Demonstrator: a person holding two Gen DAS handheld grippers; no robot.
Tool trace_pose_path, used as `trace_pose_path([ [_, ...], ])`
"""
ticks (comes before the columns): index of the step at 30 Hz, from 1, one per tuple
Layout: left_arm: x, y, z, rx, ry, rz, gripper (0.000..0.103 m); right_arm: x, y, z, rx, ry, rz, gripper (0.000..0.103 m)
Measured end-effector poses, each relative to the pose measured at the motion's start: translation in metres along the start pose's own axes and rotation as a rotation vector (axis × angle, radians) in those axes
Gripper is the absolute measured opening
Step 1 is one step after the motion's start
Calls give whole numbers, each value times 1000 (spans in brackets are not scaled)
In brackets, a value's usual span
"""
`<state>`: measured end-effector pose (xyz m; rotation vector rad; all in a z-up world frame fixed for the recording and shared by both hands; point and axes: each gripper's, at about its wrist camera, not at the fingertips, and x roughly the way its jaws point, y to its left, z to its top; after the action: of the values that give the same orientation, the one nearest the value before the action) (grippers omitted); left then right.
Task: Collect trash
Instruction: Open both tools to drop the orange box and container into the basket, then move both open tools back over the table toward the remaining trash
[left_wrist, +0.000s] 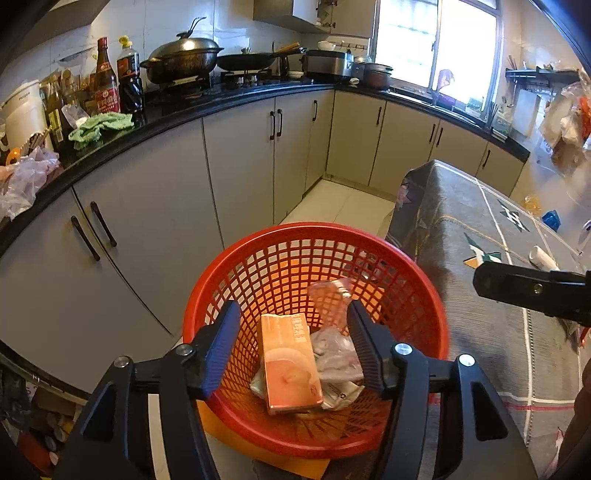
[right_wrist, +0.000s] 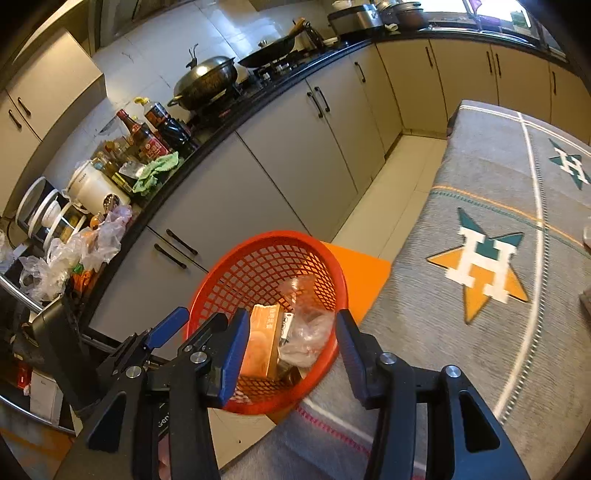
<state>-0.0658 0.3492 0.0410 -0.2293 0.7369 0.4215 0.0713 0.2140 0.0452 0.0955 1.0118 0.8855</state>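
Both grippers, left gripper (left_wrist: 293, 345) and right gripper (right_wrist: 291, 345), are hovering apart and empty above the round red plastic mesh basket (left_wrist: 424, 295), where an orange cardboard box (left_wrist: 290, 363) and crumpled clear wrappers (left_wrist: 338, 354) are lying; retreating straight upward should avoid snagging the rim.

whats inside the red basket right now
Inside the red basket: an orange box lying flat, crumpled clear plastic wrap beside it, and a white wrapper partly underneath. Anything under the box is hidden.
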Motion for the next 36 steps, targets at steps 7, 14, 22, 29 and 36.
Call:
trace_pose_path([
  [7, -21, -23, -7, 39, -27, 10, 68, -37, -9, -16, 1, -46, -1, 52],
  [14, -39, -53, -17, 78, -35, 1, 71, -71, -25, -33, 15, -91, -7, 52],
  [22, -53, -96, -29, 126, -27, -54, 72, -113, -56, -65, 56, -152, -43, 52],
  [29, -59, -156, -36, 217, 3, -138, 72, -176, -108, -85, 130, -241, -114, 54],
  [36, -61, -207, -41, 270, 25, -201, 72, -221, -194, -79, 310, -279, -283, 60],
])
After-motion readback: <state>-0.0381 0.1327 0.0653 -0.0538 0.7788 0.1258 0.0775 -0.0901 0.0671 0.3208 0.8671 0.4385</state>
